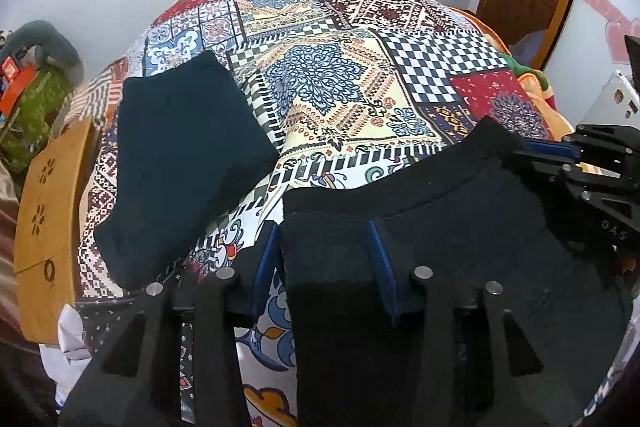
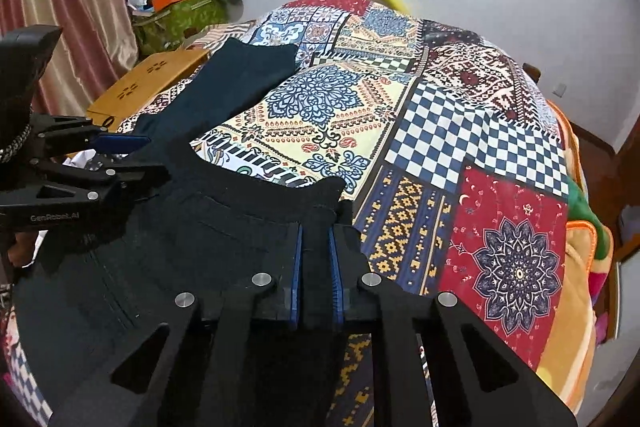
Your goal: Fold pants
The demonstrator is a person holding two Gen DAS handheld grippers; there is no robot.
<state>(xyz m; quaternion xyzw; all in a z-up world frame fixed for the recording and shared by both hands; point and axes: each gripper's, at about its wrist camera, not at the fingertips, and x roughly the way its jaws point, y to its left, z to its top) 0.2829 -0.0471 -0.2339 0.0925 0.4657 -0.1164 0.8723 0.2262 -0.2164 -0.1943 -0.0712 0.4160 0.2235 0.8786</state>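
Pants [image 2: 180, 227], black, pinched at two corners of the near edge and draped back over the patchwork bed [image 2: 460, 131]. Right tool [image 2: 316, 267] clamped narrow on a bunched fold, cloth filling the slot between blue pads [image 2: 295, 267]. Left tool [image 1: 326, 259] set wider yet gripping too, a thick wad of the same fabric packed between its pads. Ahead of both tools, held edge stretched roughly flat; further ahead and to the left, a dark leg section [image 1: 184, 155] lying on the bedspread, looking like part of the same garment, though the join sits out of sight in the left view. Likely troubles: uneven lifting between the two tools, skewing the fold line; the bulkier left-hand wad slipping under tension; the far leg dragging and rucking on the bedspread instead of laying over cleanly. Only from the right wrist: left tool from the side [image 2: 100, 163], seams and stitch lines on the cloth, the leg running unbroken back to the held part. Only from the left wrist: right tool from the side [image 1: 568, 163], and a wooden board [image 1: 52, 211] left of the bed.
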